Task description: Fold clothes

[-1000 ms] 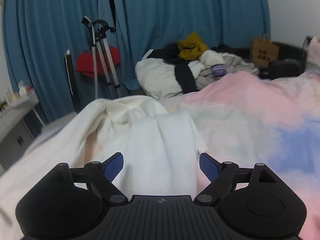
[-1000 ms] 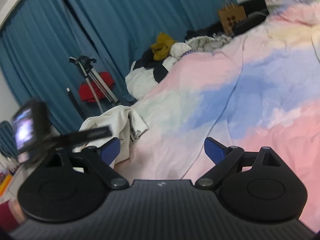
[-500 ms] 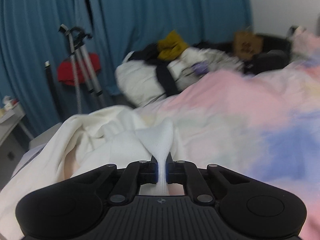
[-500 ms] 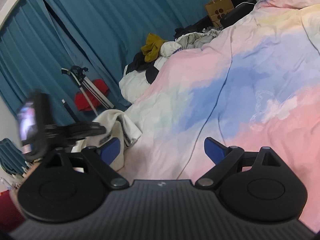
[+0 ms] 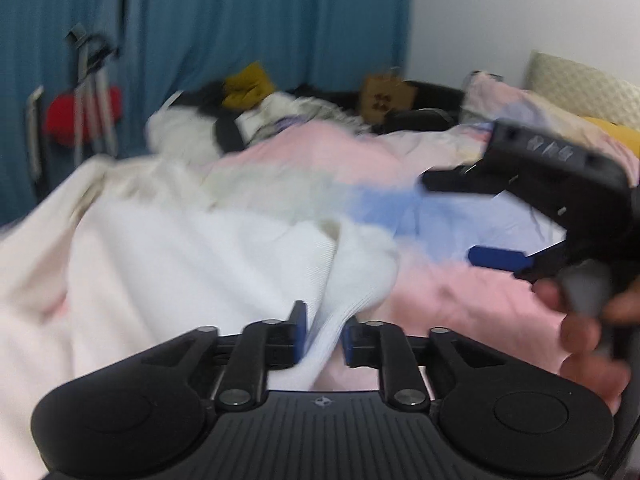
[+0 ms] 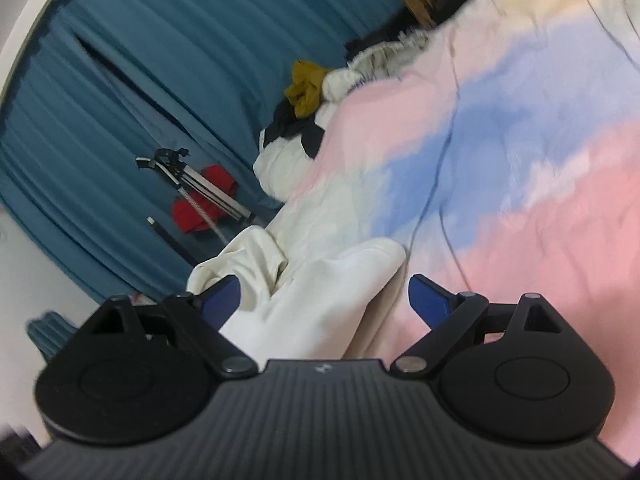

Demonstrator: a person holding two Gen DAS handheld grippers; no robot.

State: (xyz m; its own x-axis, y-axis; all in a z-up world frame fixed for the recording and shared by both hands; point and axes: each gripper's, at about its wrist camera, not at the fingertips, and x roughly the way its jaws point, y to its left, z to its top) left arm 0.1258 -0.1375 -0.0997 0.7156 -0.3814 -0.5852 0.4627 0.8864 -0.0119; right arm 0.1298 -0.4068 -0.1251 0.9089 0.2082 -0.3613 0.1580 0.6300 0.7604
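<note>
A white garment (image 5: 192, 264) lies crumpled on the pink and blue bedspread (image 5: 460, 304). My left gripper (image 5: 322, 340) is shut on a ribbed edge of the white garment, which bunches up between the pads. My right gripper (image 6: 324, 300) is open, with a fold of the white garment (image 6: 320, 292) lying between its spread fingers, not pinched. The right gripper also shows in the left wrist view (image 5: 496, 258) at the right, held by a hand, open above the bedspread.
A pile of white, black and mustard clothes (image 6: 308, 92) lies at the far end of the bed. A tripod (image 6: 192, 184) and a red item stand before the blue curtain (image 6: 140, 80). A brown paper bag (image 5: 386, 96) stands at the back.
My left gripper closed on the garment's edge and pulled it rightward. My right gripper moved over to the garment, so cloth now lies between its open fingers.
</note>
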